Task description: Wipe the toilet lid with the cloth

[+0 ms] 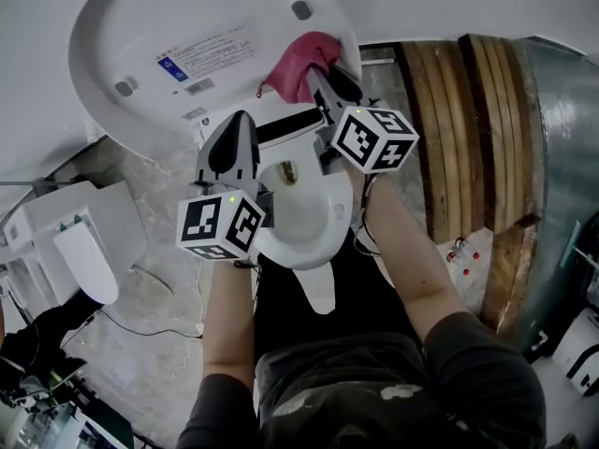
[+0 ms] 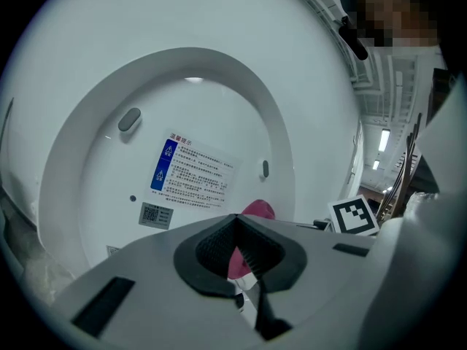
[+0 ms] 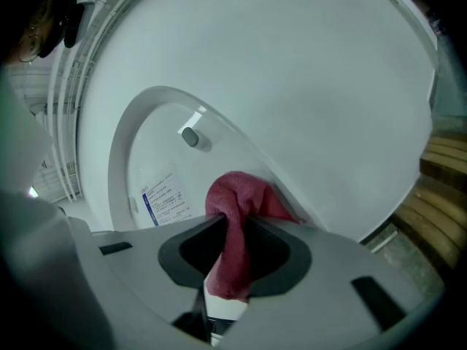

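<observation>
One toilet lid [image 1: 140, 26], one pink cloth [image 1: 301, 59], two grippers [image 1: 239, 120] [image 1: 320, 75], and perhaps a second toilet [image 1: 84, 260].

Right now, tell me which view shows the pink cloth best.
The right gripper view: the cloth sits centred, pinched by the right gripper. The head view shows it small, bunched against the toilet lid. The left gripper view shows only a sliver past the shut left gripper.

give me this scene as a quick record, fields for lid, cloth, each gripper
lid: toilet lid raised, its underside with a printed label facing the person
cloth: pink cloth, bunched against the lid near its right rim in the head view
right gripper: jaws shut on the cloth
left gripper: jaws shut, nothing between them, pointed at the lid's lower part
toilet bowl: uncovered, below both grippers
</observation>
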The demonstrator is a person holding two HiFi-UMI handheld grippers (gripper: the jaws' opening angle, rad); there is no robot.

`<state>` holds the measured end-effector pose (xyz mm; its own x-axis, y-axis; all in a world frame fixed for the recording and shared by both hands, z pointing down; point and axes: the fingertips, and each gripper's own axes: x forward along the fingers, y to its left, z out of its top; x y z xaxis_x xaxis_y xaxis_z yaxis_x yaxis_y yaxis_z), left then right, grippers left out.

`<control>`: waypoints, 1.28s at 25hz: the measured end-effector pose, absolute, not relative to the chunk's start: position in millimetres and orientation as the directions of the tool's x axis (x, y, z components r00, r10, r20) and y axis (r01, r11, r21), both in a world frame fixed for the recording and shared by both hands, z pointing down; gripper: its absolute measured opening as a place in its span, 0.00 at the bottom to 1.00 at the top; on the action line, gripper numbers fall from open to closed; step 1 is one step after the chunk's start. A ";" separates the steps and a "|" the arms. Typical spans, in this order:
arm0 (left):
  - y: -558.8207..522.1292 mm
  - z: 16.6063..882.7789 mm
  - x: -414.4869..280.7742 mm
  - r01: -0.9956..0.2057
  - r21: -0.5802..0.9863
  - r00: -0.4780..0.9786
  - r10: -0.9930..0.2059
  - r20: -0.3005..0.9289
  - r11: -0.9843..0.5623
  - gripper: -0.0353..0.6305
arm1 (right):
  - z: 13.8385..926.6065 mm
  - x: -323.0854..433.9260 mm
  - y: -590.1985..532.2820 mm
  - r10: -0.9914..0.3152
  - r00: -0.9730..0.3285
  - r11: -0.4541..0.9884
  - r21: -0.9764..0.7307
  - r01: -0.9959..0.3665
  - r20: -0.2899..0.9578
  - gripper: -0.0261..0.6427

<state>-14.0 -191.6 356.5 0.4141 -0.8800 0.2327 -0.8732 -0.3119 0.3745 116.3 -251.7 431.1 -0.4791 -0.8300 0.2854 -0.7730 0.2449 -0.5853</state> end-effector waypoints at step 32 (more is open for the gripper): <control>-140.7 423.6 -203.3 -0.876 0.401 0.408 -0.856 0.317 -0.269 0.06 | 485.2 -159.3 -208.7 -0.672 -0.667 0.418 -0.577 -0.701 0.323 0.15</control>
<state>-203.3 -140.7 423.6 0.4080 -0.8561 0.3172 -0.8756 -0.2686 0.4015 -159.3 -208.7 485.2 -0.6666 -0.6719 0.3228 -0.7013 0.4184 -0.5771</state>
